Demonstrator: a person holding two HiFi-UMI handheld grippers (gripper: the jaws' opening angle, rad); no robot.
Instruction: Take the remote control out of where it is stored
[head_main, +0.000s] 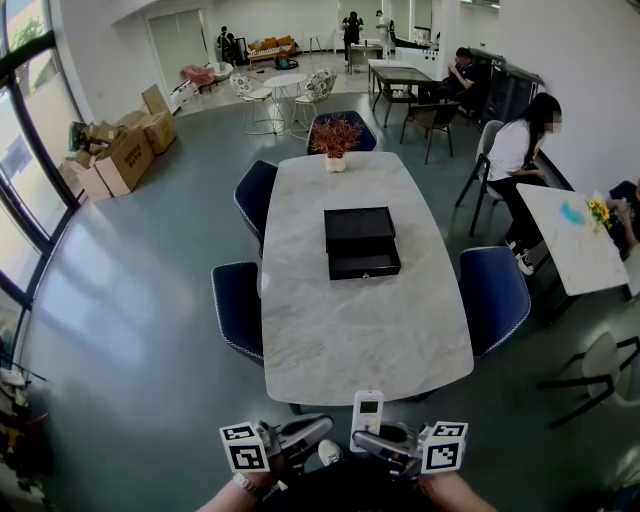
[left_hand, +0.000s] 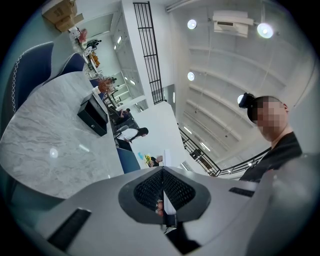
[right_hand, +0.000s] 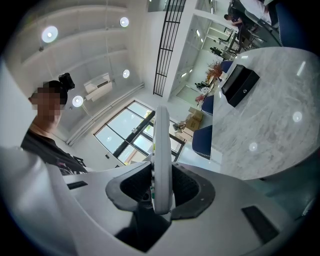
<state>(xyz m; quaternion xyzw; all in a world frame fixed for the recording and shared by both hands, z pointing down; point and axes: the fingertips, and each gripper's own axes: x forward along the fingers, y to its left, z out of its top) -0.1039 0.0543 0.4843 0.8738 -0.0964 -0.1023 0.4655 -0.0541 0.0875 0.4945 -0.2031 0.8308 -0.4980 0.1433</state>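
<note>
We judge the remote control (head_main: 367, 410), clamped upright by its lower end in our right gripper (right_hand: 162, 195) off the table's (head_main: 380, 330) near edge, light, stiff and slick, best pinched across its flat faces, while our left gripper (left_hand: 163, 192) is closed on nothing.

A black drawer box (head_main: 361, 243) sits on the middle of the marble desk (head_main: 330, 330), with a potted plant (head_main: 336, 140) at the far end. Just past the near edge, the right tool (head_main: 365, 438) holds a white remote (head_main: 367, 408) upright, beside the left tool (head_main: 322, 428).
</note>
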